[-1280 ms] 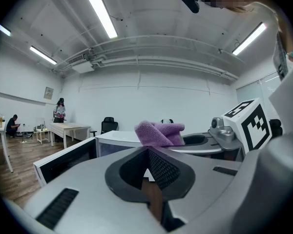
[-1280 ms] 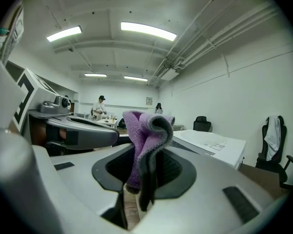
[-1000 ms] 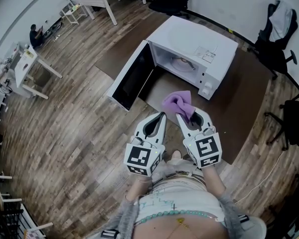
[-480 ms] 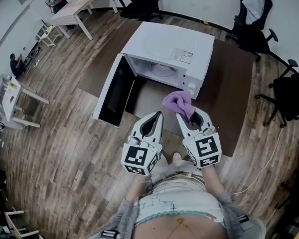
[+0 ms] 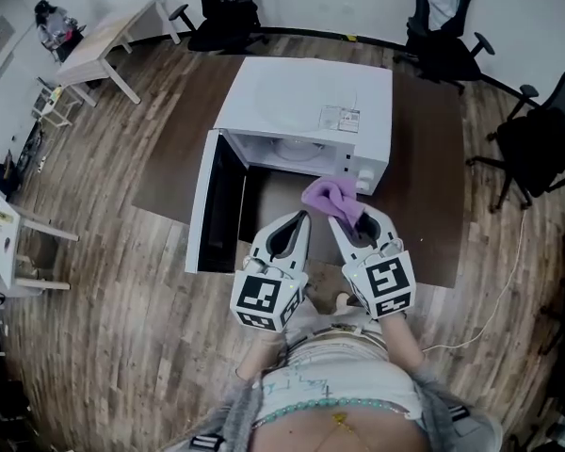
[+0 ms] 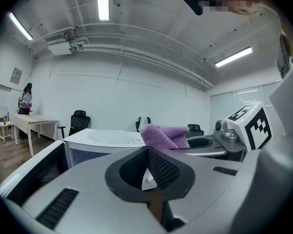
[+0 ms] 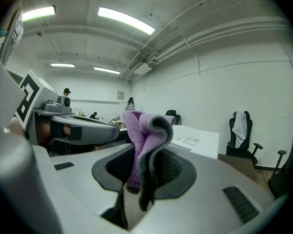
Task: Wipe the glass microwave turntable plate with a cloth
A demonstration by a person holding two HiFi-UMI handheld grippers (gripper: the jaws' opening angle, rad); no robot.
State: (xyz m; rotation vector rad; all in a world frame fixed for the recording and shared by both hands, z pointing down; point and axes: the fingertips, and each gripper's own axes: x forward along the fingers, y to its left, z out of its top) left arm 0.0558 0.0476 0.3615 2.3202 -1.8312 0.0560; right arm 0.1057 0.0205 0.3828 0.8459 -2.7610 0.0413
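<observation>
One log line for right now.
left gripper: shut, empty | right gripper: shut on purple cloth | white microwave: door open | glass plate: inside

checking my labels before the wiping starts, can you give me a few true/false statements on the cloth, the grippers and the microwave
1. The purple cloth is clamped in the right gripper. True.
2. The microwave door is closed. False: it stands open, swung out to the left in the head view.
3. The left gripper holds the turntable plate. False: its jaws are shut on nothing, and the plate lies inside the microwave.
4. The cloth is clear of the plate. True: it is held out in front of the microwave's opening.
</observation>
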